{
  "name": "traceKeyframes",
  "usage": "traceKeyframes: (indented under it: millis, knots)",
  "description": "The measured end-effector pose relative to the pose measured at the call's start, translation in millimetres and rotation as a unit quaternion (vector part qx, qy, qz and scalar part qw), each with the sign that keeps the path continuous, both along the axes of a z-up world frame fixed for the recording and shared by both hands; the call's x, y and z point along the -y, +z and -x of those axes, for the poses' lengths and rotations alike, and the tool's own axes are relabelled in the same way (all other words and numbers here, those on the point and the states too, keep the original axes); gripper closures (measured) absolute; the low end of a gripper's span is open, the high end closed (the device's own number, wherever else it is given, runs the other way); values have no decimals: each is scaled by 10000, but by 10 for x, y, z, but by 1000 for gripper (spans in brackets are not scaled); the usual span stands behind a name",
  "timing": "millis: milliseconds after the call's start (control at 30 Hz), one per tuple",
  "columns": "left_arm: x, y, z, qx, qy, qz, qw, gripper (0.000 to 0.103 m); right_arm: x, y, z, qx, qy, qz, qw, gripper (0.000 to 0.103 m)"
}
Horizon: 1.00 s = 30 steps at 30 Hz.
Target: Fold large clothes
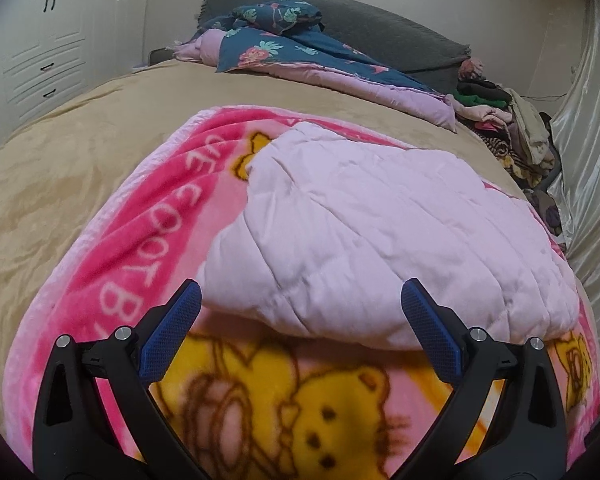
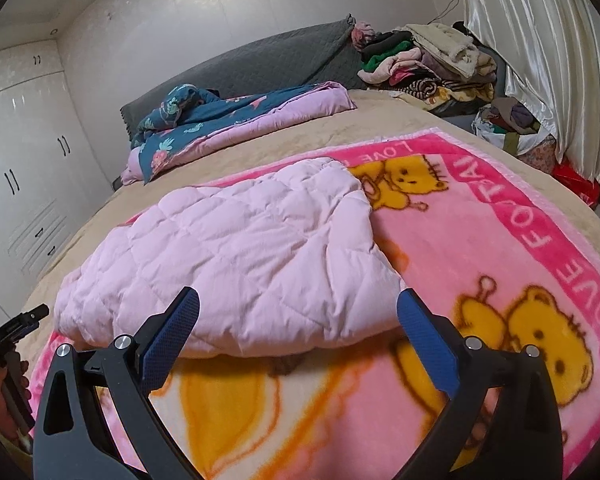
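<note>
A pale pink quilted garment (image 1: pixel 364 232) (image 2: pixel 240 256) lies folded on a pink fleece blanket (image 1: pixel 148 240) (image 2: pixel 480 240) printed with yellow bears. My left gripper (image 1: pixel 300 292) hovers just in front of the garment's near folded edge, jaws wide open, nothing between the blue pads. My right gripper (image 2: pixel 298 300) hangs over the same near edge further right, also open and empty. The left gripper's black frame (image 2: pixel 16 328) and a hand show at the left edge of the right wrist view.
The blanket covers a bed with a tan sheet (image 1: pixel 60 152). A blue floral quilt (image 1: pixel 284 48) (image 2: pixel 204 124) lies by the grey headboard (image 2: pixel 260 64). A heap of clothes (image 2: pixel 428 64) (image 1: pixel 512 124) sits at the far right beside shiny curtains (image 2: pixel 540 60). White wardrobes (image 2: pixel 20 152) stand left.
</note>
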State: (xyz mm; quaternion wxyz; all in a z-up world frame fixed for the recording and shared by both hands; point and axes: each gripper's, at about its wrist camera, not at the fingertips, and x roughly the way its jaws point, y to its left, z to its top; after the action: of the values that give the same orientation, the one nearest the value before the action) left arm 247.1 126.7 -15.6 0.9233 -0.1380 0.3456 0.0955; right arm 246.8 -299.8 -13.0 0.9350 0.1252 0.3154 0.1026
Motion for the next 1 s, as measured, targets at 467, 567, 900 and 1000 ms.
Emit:
traceKeyframes:
  millis: [467,567,900,1000]
  knots:
    - [143,-189,120,-254,43,-38,9997,9,-28,-132,180,-131,20,37,9999,4]
    - [113,-282,95,-328,86,88,9994,9,-36,-228,150,-294,-42,36,9996,4]
    - [12,-615,-19,-458,205,860,9950,9,-54,-621,-142,-872,-349,-93,9955,4]
    - [-70,-605,-26,-245,253,1304,9908,9,-56,-697,-278,-959,-347,-357,9941,4]
